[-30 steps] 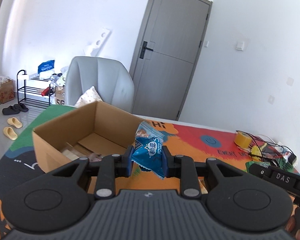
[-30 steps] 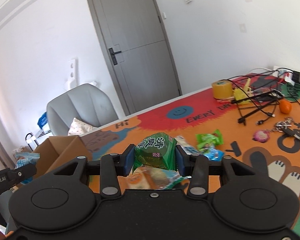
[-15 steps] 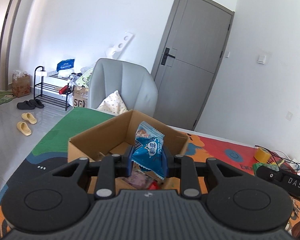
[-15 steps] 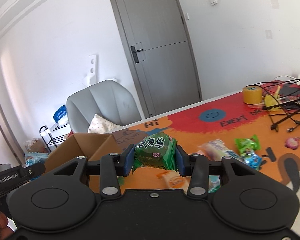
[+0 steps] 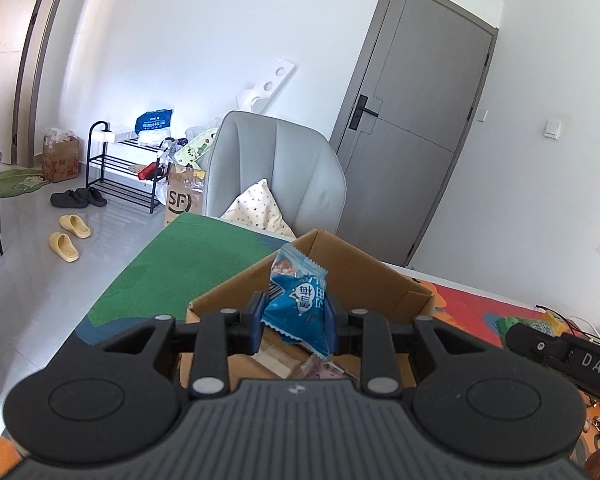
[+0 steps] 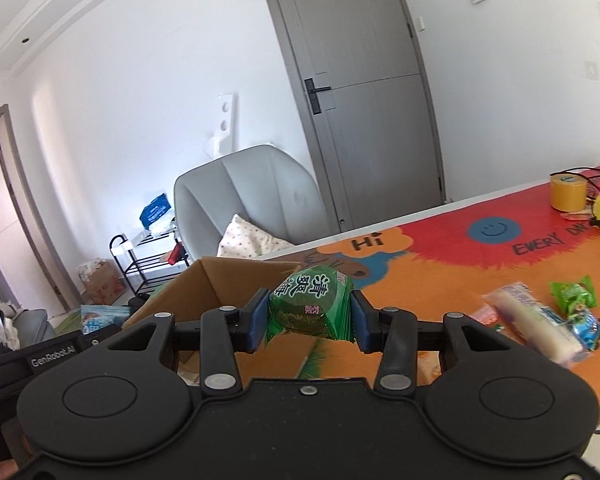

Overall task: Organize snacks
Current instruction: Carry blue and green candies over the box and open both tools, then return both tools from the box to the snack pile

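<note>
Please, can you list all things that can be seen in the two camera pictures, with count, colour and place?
box: one, brown, on table, snacks inside
blue snack: one, between left pads, over box
green snack: one, between right pads, beside box
loose snacks: several, mixed colours, on mat
tape roll: one, yellow, far mat
chair: one, grey, behind table
door: one, grey, closed
left gripper: jaws opening, snack between
right gripper: shut on snack
</note>
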{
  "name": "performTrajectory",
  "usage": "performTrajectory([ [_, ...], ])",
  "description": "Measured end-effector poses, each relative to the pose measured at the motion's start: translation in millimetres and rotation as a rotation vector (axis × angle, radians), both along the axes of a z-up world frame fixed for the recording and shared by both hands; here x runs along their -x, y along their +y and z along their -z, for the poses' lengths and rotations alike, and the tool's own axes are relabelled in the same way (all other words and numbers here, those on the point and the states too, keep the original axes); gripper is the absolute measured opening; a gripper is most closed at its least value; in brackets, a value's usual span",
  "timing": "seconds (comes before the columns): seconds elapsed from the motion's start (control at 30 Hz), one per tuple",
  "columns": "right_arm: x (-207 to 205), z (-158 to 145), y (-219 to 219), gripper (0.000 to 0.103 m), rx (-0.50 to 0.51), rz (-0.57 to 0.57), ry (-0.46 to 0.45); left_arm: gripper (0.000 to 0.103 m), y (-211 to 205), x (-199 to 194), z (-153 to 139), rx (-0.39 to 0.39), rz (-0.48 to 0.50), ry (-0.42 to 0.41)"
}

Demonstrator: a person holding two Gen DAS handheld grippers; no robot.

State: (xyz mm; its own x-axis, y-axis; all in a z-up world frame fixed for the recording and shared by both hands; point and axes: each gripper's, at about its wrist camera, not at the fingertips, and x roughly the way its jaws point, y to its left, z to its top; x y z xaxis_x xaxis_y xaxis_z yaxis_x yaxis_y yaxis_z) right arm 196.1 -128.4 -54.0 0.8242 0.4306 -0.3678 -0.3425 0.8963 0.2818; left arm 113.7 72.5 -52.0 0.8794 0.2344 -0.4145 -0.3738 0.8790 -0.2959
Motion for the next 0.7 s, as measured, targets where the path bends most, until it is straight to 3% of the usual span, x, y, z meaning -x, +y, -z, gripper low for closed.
performTrajectory([
  [0.37, 1, -5, 41, 0.043, 0.007, -0.091, 0.006, 0.037, 18, 15, -2, 0.032, -0.039, -0.018],
  [0.7, 7, -10, 67, 0.043, 0.002, -0.152, 0.008, 0.06, 35, 33, -2, 0.035, -0.101, -0.023],
])
